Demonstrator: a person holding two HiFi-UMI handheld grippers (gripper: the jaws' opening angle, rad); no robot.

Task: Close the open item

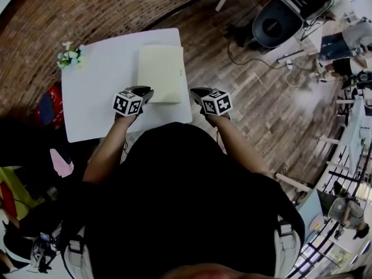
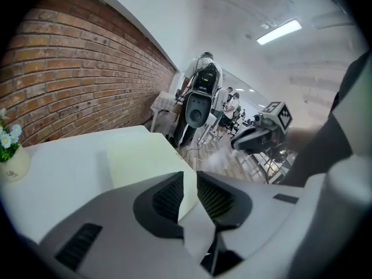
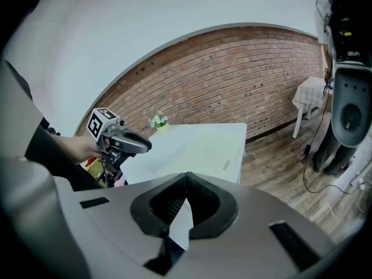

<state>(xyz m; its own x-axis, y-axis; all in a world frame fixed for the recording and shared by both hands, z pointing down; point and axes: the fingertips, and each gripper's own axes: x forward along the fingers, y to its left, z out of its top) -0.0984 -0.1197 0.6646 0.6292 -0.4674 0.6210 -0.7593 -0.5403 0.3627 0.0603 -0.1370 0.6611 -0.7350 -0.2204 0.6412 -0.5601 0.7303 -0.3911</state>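
Folder (image 1: 160, 72): pale yellow, closed, flat.
Table (image 1: 99, 106): white.
Room: brick wall (image 1: 87, 4), wood floor (image 1: 250, 106).
Left gripper (image 2: 189, 176): jaws slightly apart, empty.
Right gripper (image 3: 186, 174): jaws together.

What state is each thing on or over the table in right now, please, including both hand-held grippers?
Pale book: apparently closed, lying flat on the white table.
Flower vase: upright at the table's corner.
Left hand-held gripper: jaws narrowly apart, nothing between them.
Right hand-held gripper: jaws together, empty.
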